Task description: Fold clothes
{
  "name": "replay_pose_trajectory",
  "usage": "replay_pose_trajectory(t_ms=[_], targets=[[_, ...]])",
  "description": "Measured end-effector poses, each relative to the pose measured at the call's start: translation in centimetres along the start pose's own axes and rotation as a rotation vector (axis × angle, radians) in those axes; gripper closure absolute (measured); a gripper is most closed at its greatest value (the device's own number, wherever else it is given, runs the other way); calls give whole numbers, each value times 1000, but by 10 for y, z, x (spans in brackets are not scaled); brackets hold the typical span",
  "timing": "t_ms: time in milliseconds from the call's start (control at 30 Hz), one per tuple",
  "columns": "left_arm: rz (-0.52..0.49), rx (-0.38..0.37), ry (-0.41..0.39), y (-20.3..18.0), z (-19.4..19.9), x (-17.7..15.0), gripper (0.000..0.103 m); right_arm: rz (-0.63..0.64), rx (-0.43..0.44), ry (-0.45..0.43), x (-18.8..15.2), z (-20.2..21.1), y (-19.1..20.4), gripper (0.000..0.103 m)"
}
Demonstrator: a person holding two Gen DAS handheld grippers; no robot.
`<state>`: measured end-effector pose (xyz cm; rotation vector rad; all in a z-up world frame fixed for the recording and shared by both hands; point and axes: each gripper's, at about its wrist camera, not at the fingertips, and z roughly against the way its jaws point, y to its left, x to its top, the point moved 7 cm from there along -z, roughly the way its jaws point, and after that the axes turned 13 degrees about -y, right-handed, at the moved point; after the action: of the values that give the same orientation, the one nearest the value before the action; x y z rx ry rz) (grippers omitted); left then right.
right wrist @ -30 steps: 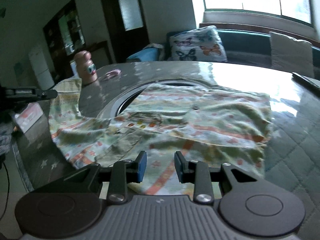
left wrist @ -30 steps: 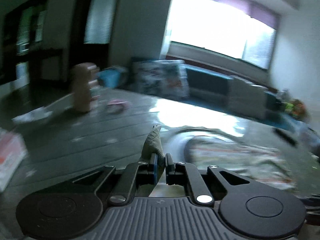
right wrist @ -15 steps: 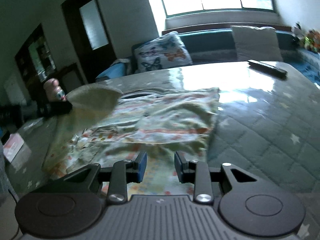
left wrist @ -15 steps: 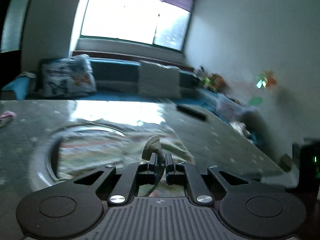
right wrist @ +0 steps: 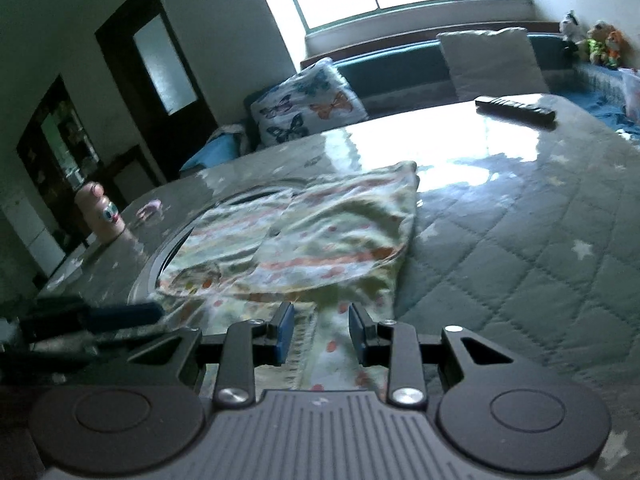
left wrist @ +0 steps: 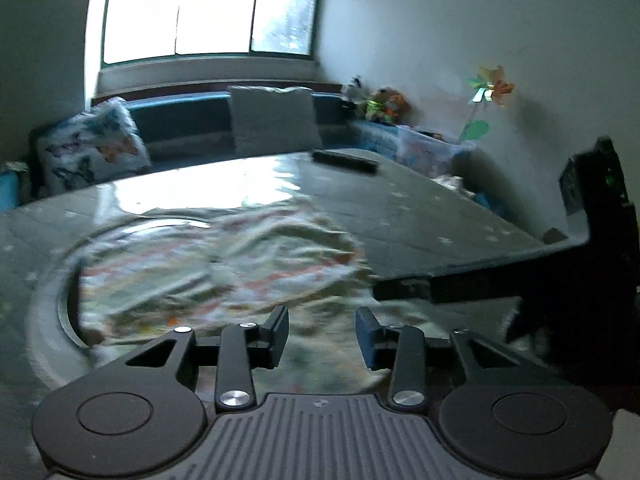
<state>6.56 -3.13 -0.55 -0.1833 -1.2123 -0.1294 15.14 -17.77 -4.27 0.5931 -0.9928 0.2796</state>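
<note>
A pale green shirt (right wrist: pixel 320 232) with orange and red print lies on the quilted table (right wrist: pixel 520 260), its left part folded over the body. In the left wrist view the shirt (left wrist: pixel 224 264) is blurred and spreads just ahead of my left gripper (left wrist: pixel 322 314). That gripper's jaws are opening, with no cloth pinched between them and the fabric lying beneath. My right gripper (right wrist: pixel 320 307) hovers open over the shirt's near edge, with the cloth below its fingers and not gripped. A blue finger of the left gripper (right wrist: pixel 120 314) shows at the left of the right wrist view.
A black remote control (right wrist: pixel 516 109) lies at the table's far right. A pink bottle (right wrist: pixel 102 216) stands at the far left. A round inset ring (left wrist: pixel 48 320) lies partly under the shirt. A sofa with cushions (right wrist: pixel 308 108) stands behind the table.
My left gripper swung right across the table with a sleeve pinched in it, then its jaws parted and the cloth dropped onto the shirt. The right gripper shifted slightly, staying open.
</note>
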Motion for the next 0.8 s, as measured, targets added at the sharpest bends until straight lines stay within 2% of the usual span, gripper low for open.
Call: replay_pose_trajectory(t_ms=[167, 267, 300, 400, 500, 667, 700, 800], targets=[[34, 148, 35, 57, 4, -13, 66, 21, 17, 48, -13, -21, 11, 73], [54, 203, 55, 79, 8, -20, 72, 51, 10, 60, -18, -31, 14, 73], [58, 214, 60, 84, 9, -23, 72, 61, 8, 58, -19, -33, 16, 74], [66, 231, 78, 94, 9, -30, 75, 96, 9, 61, -20, -36, 21, 95], [64, 240, 90, 97, 4, -34, 79, 130, 0, 35, -14, -33, 28, 96], [56, 257, 105, 101, -3, -40, 82, 154, -22, -79, 16, -18, 36, 97], [56, 262, 111, 103, -5, -42, 83, 158, -35, -84, 18, -18, 35, 97], [61, 266, 113, 105, -5, -43, 83, 128, -62, -18, 8, -33, 23, 96]])
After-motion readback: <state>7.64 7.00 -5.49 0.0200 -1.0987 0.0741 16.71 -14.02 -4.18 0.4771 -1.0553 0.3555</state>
